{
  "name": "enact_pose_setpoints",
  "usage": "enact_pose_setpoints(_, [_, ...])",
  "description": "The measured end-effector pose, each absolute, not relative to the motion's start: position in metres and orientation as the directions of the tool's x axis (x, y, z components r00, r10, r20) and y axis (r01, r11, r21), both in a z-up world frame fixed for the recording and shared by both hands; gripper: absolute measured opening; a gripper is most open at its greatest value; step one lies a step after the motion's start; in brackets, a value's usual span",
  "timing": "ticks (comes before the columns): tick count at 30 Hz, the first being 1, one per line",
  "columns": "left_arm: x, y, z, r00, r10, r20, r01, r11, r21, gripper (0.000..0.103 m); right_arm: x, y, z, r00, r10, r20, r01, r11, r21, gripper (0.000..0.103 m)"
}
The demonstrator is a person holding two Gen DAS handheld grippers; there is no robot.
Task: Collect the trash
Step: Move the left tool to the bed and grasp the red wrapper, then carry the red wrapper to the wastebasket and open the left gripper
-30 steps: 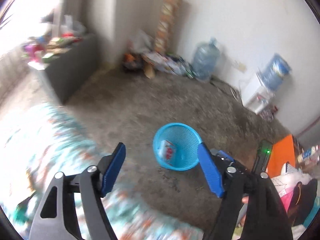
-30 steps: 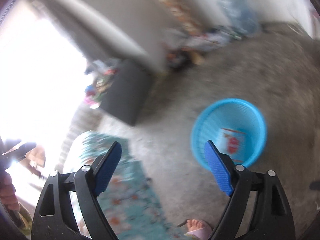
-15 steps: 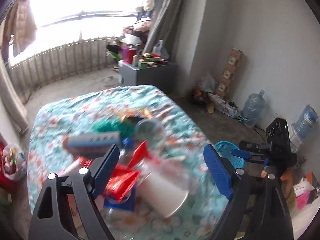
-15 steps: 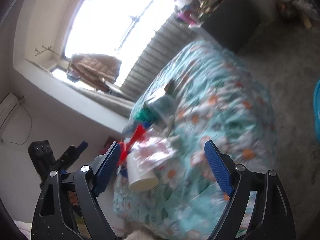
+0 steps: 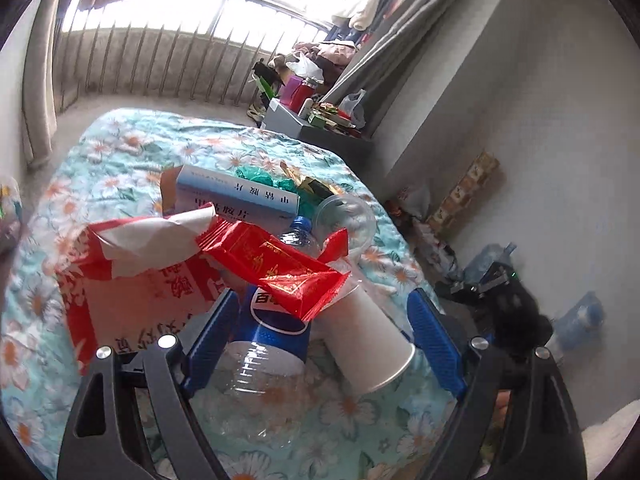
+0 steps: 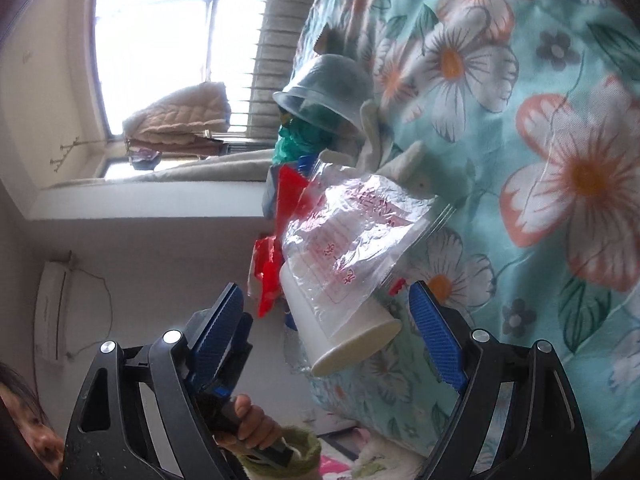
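Observation:
A heap of trash lies on the flowered cloth [image 5: 120, 152]. In the left wrist view my left gripper [image 5: 324, 340] is open just above it. A clear bottle with a blue label [image 5: 268, 344] and a white paper cup [image 5: 368, 344] on its side lie between its fingers, untouched by the pads. A red wrapper [image 5: 288, 264] rests across both, beside a red tissue pack [image 5: 132, 280], a pale blue box [image 5: 240, 196] and a clear plastic cup [image 5: 344, 220]. In the right wrist view my right gripper [image 6: 326, 336] is open around the paper cup [image 6: 340, 328], which a clear printed bag [image 6: 352, 236] drapes.
A dark cabinet [image 5: 332, 136] loaded with clutter stands past the cloth by the curtain. Water jugs [image 5: 580, 320] and boxes line the wall at right. A hand [image 6: 252, 428] holds the left gripper beside my right one. Balcony railing [image 5: 160, 64] runs behind.
Both views swung from the floor and the blue basket to the flowered cloth. Over the last half second both grippers came in close over the trash heap, still open.

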State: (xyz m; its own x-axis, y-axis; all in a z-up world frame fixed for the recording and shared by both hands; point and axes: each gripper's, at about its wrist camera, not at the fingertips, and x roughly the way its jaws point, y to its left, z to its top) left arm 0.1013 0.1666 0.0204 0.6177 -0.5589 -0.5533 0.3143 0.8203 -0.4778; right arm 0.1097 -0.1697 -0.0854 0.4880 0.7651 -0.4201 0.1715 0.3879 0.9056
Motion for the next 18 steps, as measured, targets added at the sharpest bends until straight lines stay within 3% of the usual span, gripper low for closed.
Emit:
enact_pose_setpoints(5, [0.128, 0.174, 0.006, 0.593, -0.611, -0.525, 0.273, 0.765, -0.583, 0.077, 0.113, -0.174, -0.093, 0.524, 0.730, -0.440, 0.229, 0.376, 0.898, 0.077])
enact_pose_setpoints(11, [0.150, 0.181, -0.013, 0.588, -0.616, -0.525, 0.202, 0.740, -0.642, 0.059, 0.105, -0.184, -0.103, 0.565, 0.733, -0.379, 0.252, 0.284, 0.925, 0.067])
enact_pose_setpoints(14, [0.154, 0.185, -0.019, 0.597, -0.611, -0.519, 0.173, 0.730, -0.661, 0.046, 0.106, -0.187, -0.109, 0.575, 0.748, -0.332, 0.260, 0.218, 0.941, 0.060])
enact_pose_setpoints(18, [0.152, 0.188, -0.023, 0.605, -0.621, -0.498, 0.170, 0.712, -0.682, 0.020, 0.103, -0.192, -0.119, 0.581, 0.754, -0.307, 0.282, 0.168, 0.945, 0.041])
